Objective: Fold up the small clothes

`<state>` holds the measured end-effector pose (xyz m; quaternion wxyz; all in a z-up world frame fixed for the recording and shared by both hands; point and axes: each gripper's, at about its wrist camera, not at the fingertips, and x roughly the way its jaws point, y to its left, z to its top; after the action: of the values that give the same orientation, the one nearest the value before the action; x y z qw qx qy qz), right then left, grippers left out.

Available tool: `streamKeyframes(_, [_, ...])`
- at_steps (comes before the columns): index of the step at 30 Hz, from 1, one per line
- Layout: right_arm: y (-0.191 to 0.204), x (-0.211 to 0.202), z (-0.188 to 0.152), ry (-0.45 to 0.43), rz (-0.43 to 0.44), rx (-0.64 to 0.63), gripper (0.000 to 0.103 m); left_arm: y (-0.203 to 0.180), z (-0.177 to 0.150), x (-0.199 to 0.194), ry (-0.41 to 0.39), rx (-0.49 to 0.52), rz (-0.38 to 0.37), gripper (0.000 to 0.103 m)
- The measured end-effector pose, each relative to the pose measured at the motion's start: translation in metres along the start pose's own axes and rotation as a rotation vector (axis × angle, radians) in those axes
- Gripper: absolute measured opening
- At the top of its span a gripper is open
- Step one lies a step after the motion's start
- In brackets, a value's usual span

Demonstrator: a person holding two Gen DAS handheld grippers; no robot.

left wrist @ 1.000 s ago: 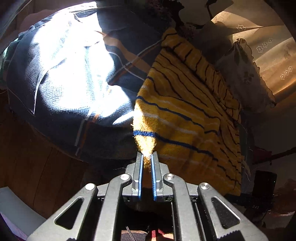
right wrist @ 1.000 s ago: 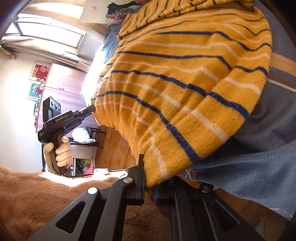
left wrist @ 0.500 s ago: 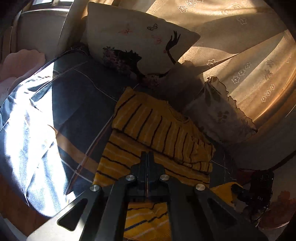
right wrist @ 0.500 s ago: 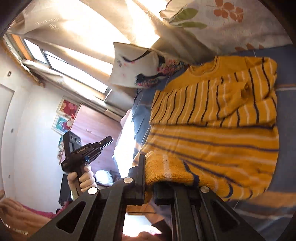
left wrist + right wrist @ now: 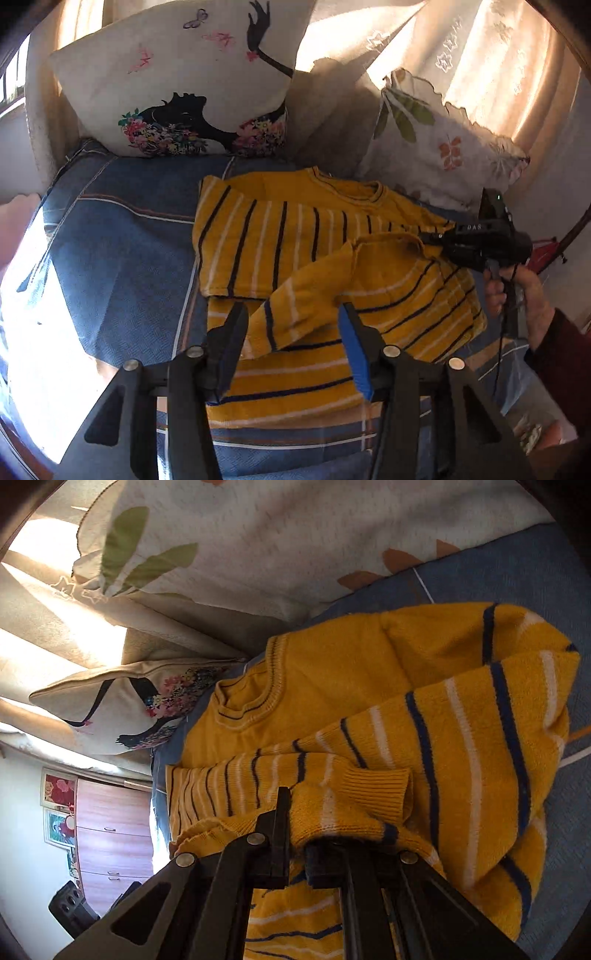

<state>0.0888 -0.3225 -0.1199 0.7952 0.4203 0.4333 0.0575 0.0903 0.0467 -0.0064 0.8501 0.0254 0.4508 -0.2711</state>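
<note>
Blue plaid bedcover (image 5: pixel 122 266) w/ yellow knit sweater (image 5: pixel 295 236) lying on it near the pillows: navy + white stripes, ribbed collar, sleeves folded across the body. Right gripper (image 5: pixel 297 849) clamped on a bunched sleeve fold by the cuff. Left gripper (image 5: pixel 291 343) above the hem, jaws just opened, nothing pinched.

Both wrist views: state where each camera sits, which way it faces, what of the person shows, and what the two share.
Left wrist: rides the left gripper, looking down over the yellow striped sweater on the blue bedspread toward the pillows; jaws just opened, nothing pinched; the person's right hand shows at right.
Right wrist: rides the right gripper, rolled sideways, close on the sweater, shut on its fabric; no body part visible.
Shared: sweater, bedspread, silhouette pillow, leaf-print pillow.
</note>
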Motion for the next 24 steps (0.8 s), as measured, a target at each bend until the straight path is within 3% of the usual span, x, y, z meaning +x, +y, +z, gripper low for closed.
streamKeyframes(3, [-0.004,0.002,-0.003,0.016,0.010,0.014,0.006,-0.016,-0.011,0.017,0.017,0.165,0.113,0.054])
streamKeyframes(7, [-0.008,0.001,-0.002,0.037,0.018,0.009,0.006,-0.036,-0.014,0.033,0.011,0.343,0.145,0.056])
streamKeyframes(11, [-0.004,0.000,0.000,0.042,0.011,-0.001,0.006,-0.045,-0.012,0.063,0.002,0.461,0.263,0.057])
streamKeyframes(13, [0.000,-0.001,0.001,0.040,0.003,-0.012,0.006,-0.038,-0.005,0.081,0.062,0.449,0.271,0.015])
streamKeyframes(14, [0.005,-0.002,0.001,0.036,-0.004,-0.026,0.006,-0.032,-0.001,0.088,0.096,0.421,0.273,0.007])
streamKeyframes(20, [0.029,-0.018,0.010,-0.015,-0.004,-0.084,0.006,0.005,0.048,0.079,0.067,0.201,0.140,0.006])
streamKeyframes(24, [0.022,-0.007,0.030,-0.046,-0.014,-0.038,0.007,0.026,0.084,0.093,0.042,0.079,0.131,0.003])
